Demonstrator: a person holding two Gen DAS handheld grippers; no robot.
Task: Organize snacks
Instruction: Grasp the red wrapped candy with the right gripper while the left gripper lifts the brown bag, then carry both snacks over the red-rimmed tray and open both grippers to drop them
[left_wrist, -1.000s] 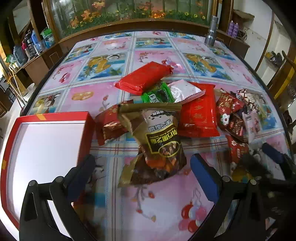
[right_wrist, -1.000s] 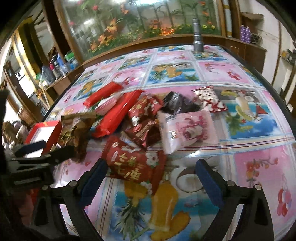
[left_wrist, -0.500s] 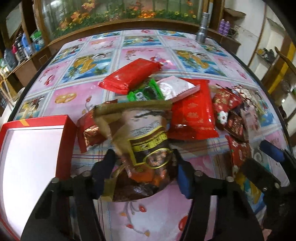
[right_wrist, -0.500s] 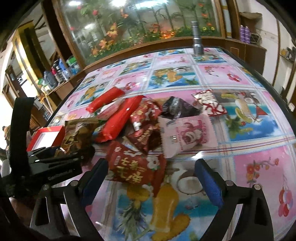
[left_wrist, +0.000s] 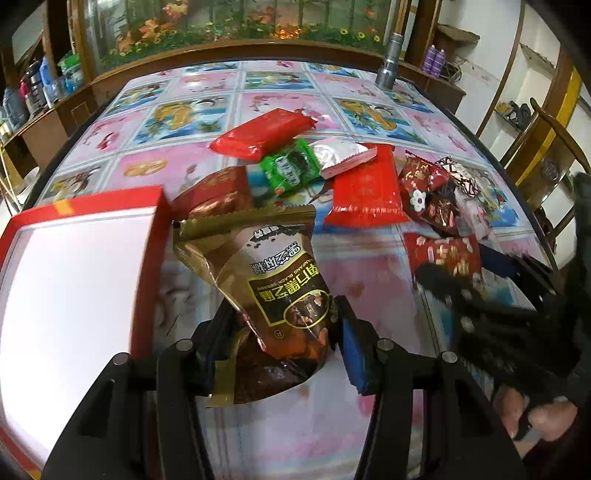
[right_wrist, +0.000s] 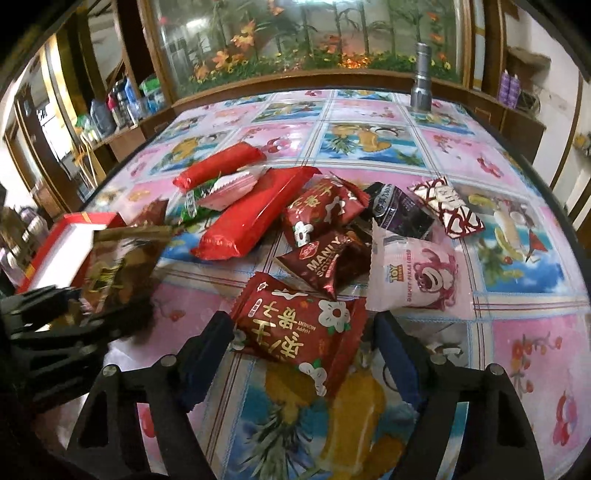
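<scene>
My left gripper (left_wrist: 280, 332) is shut on a brown and gold snack bag (left_wrist: 273, 280) and holds it lifted above the table, beside the red box (left_wrist: 147, 266) with a white inside at the left. The same bag shows in the right wrist view (right_wrist: 118, 262). My right gripper (right_wrist: 303, 343) is open, its fingers on either side of a red flowered snack packet (right_wrist: 299, 328) that lies on the table. Several other snacks lie in a pile: a long red pack (right_wrist: 255, 218), a pink bear packet (right_wrist: 417, 273), a green packet (left_wrist: 291, 170).
The table has a glossy pink and blue picture cloth (right_wrist: 535, 350). A metal flashlight (right_wrist: 421, 81) stands at the far edge. A wooden cabinet with an aquarium (left_wrist: 229, 26) runs behind the table. A chair (left_wrist: 546, 147) stands at the right.
My left gripper closed on the brown bag and raised it off the table. My right gripper moved forward until its open fingers flank the red flowered packet.
</scene>
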